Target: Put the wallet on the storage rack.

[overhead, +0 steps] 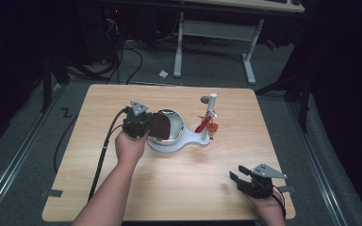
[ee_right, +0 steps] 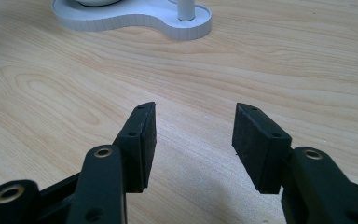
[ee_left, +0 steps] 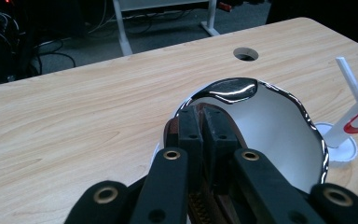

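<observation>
**A:** What is on the table?

**B:** A light wooden table [overhead: 179, 183] carries a white plastic stand [overhead: 188, 140] with a rounded base and an upright white post [overhead: 210, 109]. A shiny round metal bowl [overhead: 173, 123] sits on the wider end of the base. A small red piece [overhead: 204, 125] hangs by the post.

**A:** Where is the left hand's tool?

**B:** The left gripper [overhead: 147, 126] is at the bowl's near-left edge, held by the person's left hand [overhead: 131, 147]. Its jaws are pressed together on a dark brown flat piece [overhead: 160, 125], which stands over the bowl's rim and partly inside the bowl. In the left gripper view the two black jaws meet tightly with the brown piece [ee_left: 205, 205] squeezed between them, and the bowl's bright, white-reflecting inside [ee_left: 279, 135] lies just beyond their tips. What the brown piece is made of I cannot tell.

**A:** And the right one?

**B:** The right gripper [overhead: 238, 172] rests low at the near-right corner of the table, well apart from the stand. Its jaws are spread, with bare wood between them. In the right gripper view the stand's white base [ee_right: 135, 18] shows farther off.
</observation>
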